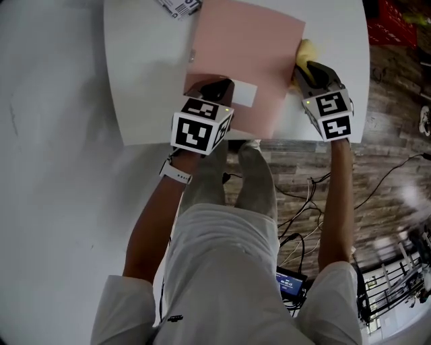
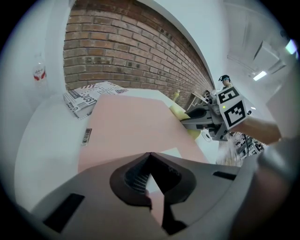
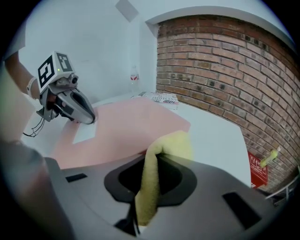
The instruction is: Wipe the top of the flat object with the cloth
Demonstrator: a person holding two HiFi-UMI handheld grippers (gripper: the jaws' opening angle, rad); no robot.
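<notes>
A flat pink sheet [image 1: 246, 54] lies on the white table [image 1: 145, 74] and carries a white label [image 1: 244, 94] near its near edge. My left gripper [image 1: 217, 86] rests its tip on the sheet's near-left part beside that label, jaws shut with nothing seen between them. In the left gripper view the sheet [image 2: 126, 126] stretches away past the closed tips [image 2: 147, 154]. My right gripper [image 1: 306, 71] sits at the sheet's right edge, shut on a yellow cloth [image 1: 306, 52]. The cloth [image 3: 161, 150] folds up out of the jaws and touches the sheet's edge [image 3: 122, 126].
A printed paper [image 1: 180, 7] lies at the table's far side, and a small sticker [image 2: 86, 136] sits left of the sheet. A bottle [image 2: 39, 75] stands at the back. The table's near edge is just behind both grippers. Cables [image 1: 306, 202] lie on the wooden floor.
</notes>
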